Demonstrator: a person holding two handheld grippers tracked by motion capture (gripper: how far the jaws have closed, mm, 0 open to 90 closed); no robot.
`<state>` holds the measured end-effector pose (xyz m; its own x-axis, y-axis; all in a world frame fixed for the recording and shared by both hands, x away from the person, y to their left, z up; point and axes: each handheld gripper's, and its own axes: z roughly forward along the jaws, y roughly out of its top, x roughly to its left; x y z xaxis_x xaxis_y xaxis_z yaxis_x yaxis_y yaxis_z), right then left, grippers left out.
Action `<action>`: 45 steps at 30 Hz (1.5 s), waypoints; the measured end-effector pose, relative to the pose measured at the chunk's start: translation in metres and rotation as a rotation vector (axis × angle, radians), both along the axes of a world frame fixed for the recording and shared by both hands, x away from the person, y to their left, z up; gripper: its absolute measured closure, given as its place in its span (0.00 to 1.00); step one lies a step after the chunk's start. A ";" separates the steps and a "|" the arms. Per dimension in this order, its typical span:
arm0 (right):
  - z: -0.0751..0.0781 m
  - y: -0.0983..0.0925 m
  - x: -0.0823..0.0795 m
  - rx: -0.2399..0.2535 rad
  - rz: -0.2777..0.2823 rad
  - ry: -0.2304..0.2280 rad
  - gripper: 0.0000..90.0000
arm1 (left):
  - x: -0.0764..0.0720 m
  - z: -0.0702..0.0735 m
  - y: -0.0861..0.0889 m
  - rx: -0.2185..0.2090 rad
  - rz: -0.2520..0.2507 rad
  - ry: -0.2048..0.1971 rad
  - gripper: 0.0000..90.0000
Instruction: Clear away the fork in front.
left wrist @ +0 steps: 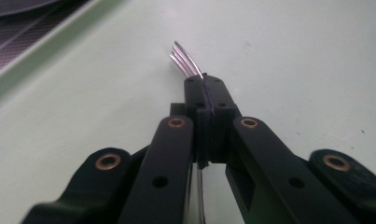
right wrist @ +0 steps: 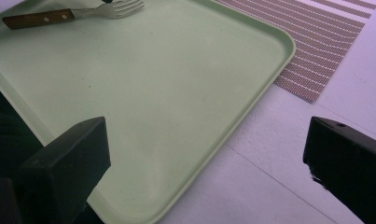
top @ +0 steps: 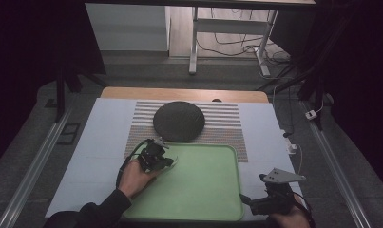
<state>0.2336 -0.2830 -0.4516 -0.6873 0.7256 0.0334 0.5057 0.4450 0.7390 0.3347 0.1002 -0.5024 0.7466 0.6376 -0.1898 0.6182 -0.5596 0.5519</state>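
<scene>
High view: white-covered table (top: pixel 89 156) w/ striped mat (top: pixel 227 124), dim room.

Fork (left wrist: pixel 188 60) handle mostly hidden between the left gripper's (left wrist: pixel 205 86) closed fingers (left wrist: pixel 221 100); tines alone clear.

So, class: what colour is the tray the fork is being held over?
Pale green tray, clearest in the right gripper view.

Looks down and forward from high over the pale green plastic tray (top: pixel 198 185). Rides close along the left jaws, skimming that tray (left wrist: pixel 293 56). Faces across it (right wrist: pixel 176 93) from the right; shared ground throughout.
</scene>
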 end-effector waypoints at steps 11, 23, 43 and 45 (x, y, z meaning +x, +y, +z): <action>0.000 -0.001 0.000 0.006 0.000 0.004 0.01 | -0.008 -0.006 -0.015 -0.050 -0.077 0.052 0.98; 0.000 -0.001 0.002 0.010 -0.003 0.017 0.01 | 0.000 -0.020 -0.003 -0.012 -0.039 0.034 0.98; 0.000 -0.003 0.003 0.024 -0.001 0.032 0.01 | 0.019 -0.019 0.069 0.029 0.199 0.070 0.98; 0.000 -0.003 0.003 0.025 0.000 0.032 0.01 | 0.019 -0.019 0.071 0.016 0.201 0.077 0.98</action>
